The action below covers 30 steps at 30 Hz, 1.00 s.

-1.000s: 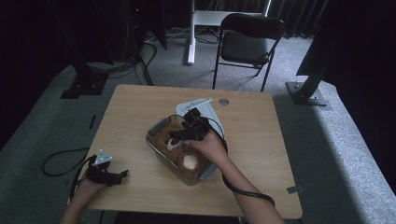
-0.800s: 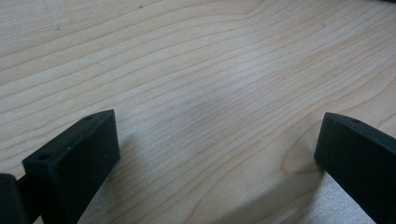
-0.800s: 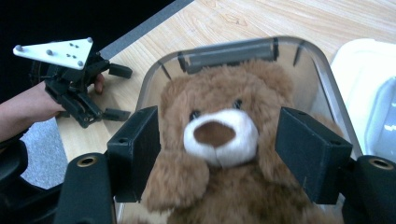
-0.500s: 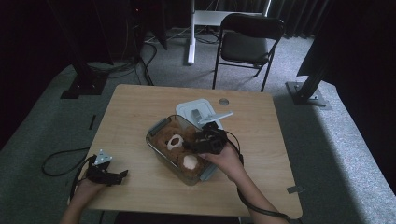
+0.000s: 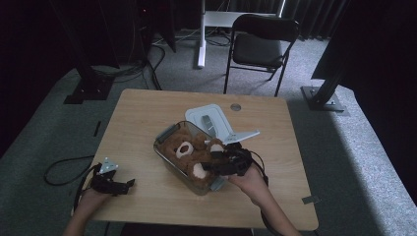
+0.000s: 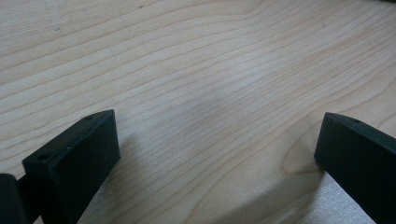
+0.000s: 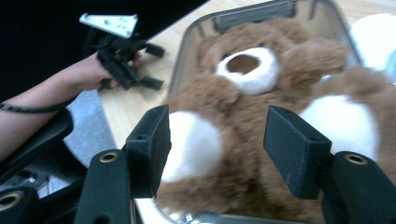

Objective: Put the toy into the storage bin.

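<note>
A brown teddy bear (image 5: 189,152) with a white muzzle and white paws lies on its back in a clear plastic container (image 5: 164,135) at mid-table. My right gripper (image 5: 215,165) is at the container's near right corner and points left over the bear. In the right gripper view, the right gripper (image 7: 219,149) is open and its jaws have just been closing. The bear (image 7: 243,74) shows in the gap between them, with neither pad pressing on it. My left gripper (image 5: 125,184) rests near the table's front left edge. In its own view, the left gripper (image 6: 215,158) stands wide open over bare wood.
The container's white lid (image 5: 209,118) lies on the table just behind it. A small round disc (image 5: 235,106) sits near the far edge. A folding chair (image 5: 263,46) stands beyond the table. The left hand and left gripper (image 7: 156,67) show beyond the container wall (image 7: 187,46).
My right gripper has drawn back from over the container's middle to its near right corner, and its jaws have narrowed. The left gripper has stayed put.
</note>
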Available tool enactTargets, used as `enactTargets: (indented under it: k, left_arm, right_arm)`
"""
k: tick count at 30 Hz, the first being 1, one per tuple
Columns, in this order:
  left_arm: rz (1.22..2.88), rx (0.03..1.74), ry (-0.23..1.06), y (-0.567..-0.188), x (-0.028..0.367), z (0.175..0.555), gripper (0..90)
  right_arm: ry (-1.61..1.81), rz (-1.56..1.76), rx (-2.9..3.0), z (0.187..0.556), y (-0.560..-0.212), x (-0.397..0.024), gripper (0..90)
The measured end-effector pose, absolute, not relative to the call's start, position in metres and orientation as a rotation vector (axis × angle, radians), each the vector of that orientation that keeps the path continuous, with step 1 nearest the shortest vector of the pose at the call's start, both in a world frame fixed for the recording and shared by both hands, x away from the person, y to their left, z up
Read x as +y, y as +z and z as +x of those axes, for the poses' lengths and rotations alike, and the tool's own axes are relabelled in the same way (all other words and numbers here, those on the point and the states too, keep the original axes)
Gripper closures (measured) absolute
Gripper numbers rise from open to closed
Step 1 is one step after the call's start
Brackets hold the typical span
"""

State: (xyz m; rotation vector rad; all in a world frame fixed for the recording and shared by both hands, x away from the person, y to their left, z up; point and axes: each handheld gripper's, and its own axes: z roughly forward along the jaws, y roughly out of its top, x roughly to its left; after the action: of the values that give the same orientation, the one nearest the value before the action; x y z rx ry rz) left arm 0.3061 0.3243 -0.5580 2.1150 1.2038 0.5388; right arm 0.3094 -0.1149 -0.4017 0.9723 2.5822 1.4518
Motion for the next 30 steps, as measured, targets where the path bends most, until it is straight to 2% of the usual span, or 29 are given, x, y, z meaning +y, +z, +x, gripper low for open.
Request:
enactTargets:
  k: [4,8,12,21,26,29,30]
  left_arm:
    - [2.115,1.204,0.539,-0.558,0.324,0.306,0.4]
    - [2.115,1.203,0.54,-0.558,0.324,0.306,0.5]
    - [2.115,1.204,0.539,-0.558,0.324,0.306,0.5]
    - [2.114,1.203,0.54,-0.558,0.324,0.306,0.4]
    - [2.112,1.203,0.541,-0.558,0.324,0.306,0.5]
    - [2.112,1.203,0.541,-0.558,0.324,0.306,0.5]
    - [2.111,1.204,0.54,-0.558,0.324,0.306,0.5]
  right_arm:
    - [1.446,0.945,2.608,0.304,-0.404,-0.11,42.0]
    - [1.373,0.904,2.668,0.305,-0.418,-0.098,49.7]
    - [1.38,0.91,2.673,0.31,-0.424,-0.095,51.9]
    - [1.303,0.926,2.691,0.326,-0.436,-0.079,52.0]
    - [1.207,0.943,2.695,0.328,-0.436,-0.068,45.8]
    - [1.163,0.909,2.701,0.329,-0.436,-0.062,46.5]
    - [1.155,0.899,2.711,0.329,-0.437,-0.06,50.2]
